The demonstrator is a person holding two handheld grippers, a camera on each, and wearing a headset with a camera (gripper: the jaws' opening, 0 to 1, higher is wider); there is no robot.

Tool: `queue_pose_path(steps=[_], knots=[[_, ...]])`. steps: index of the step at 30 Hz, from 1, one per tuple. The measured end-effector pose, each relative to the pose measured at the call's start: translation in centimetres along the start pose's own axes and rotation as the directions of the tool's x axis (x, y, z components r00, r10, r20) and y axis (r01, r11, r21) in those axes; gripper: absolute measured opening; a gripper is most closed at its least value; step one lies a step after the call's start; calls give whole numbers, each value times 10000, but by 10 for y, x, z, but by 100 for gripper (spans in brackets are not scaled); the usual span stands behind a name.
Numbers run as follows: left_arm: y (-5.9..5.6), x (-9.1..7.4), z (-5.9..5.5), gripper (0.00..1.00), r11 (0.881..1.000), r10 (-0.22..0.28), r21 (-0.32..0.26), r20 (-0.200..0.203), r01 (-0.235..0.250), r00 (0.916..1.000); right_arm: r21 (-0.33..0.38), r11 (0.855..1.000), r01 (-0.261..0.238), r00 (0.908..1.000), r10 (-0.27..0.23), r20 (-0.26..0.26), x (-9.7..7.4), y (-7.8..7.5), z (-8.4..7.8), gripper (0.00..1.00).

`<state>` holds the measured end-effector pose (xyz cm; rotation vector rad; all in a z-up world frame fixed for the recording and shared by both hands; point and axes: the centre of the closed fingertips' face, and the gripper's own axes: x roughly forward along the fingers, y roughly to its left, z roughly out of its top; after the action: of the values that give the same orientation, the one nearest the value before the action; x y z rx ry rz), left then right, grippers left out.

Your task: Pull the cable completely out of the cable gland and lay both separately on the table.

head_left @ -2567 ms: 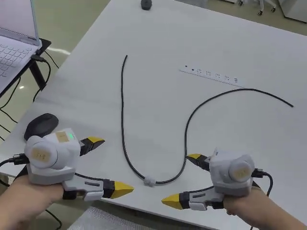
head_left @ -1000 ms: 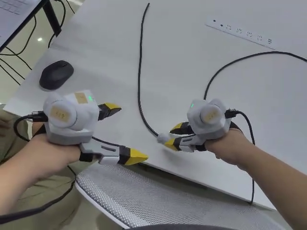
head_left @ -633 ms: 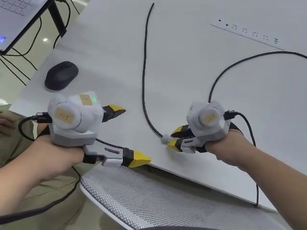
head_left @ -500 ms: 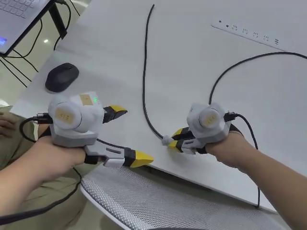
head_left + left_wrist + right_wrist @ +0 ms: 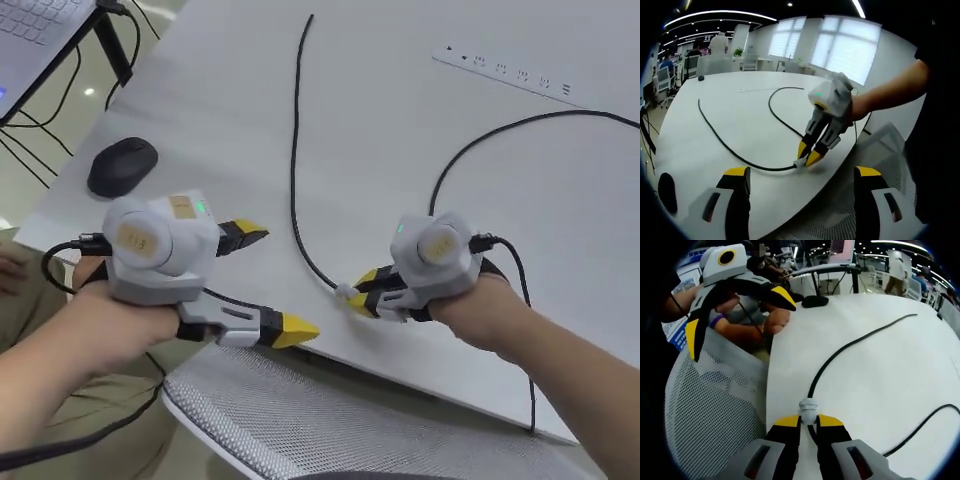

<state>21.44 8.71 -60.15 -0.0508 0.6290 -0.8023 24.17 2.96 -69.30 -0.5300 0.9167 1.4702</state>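
Here, white table, cable, office windows

table: smooth matt white | cable: matt black sheath | cable gland: pale plastic | chair: grey mesh

An open-plan office: a laptop, mouse and mesh chair at a white bench, with large windows and ceiling strip lights.

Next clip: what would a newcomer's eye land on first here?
The right gripper at the near edge of the table, jaws shut on the long black cable just behind the small white cable gland. Left of it the left gripper hangs wide open, holding nothing.
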Motion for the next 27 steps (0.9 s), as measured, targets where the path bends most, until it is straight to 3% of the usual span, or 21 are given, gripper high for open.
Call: queue_pose_path(steps=[8,17,20,22,27], knots=[[-5,9,15,85,9990,-270,367,22,269,9996,-6,9998,197,9995,-197,228,-27,2,6,6],[-16,20,34,84,9910,-730,1122,-80,734,9973,-447,9981,428,9980,-406,488,-55,6,26,6],[-19,24,41,82,9871,-900,1323,-54,899,9959,-716,9963,471,9980,-438,460,-64,8,31,6],[-20,26,50,80,9871,-1093,1198,224,1059,9938,-970,9941,483,9982,-445,401,-70,10,35,6],[-21,31,57,76,9810,-1220,1546,203,1174,9923,-1249,9913,423,9987,-386,318,-81,15,41,6]])
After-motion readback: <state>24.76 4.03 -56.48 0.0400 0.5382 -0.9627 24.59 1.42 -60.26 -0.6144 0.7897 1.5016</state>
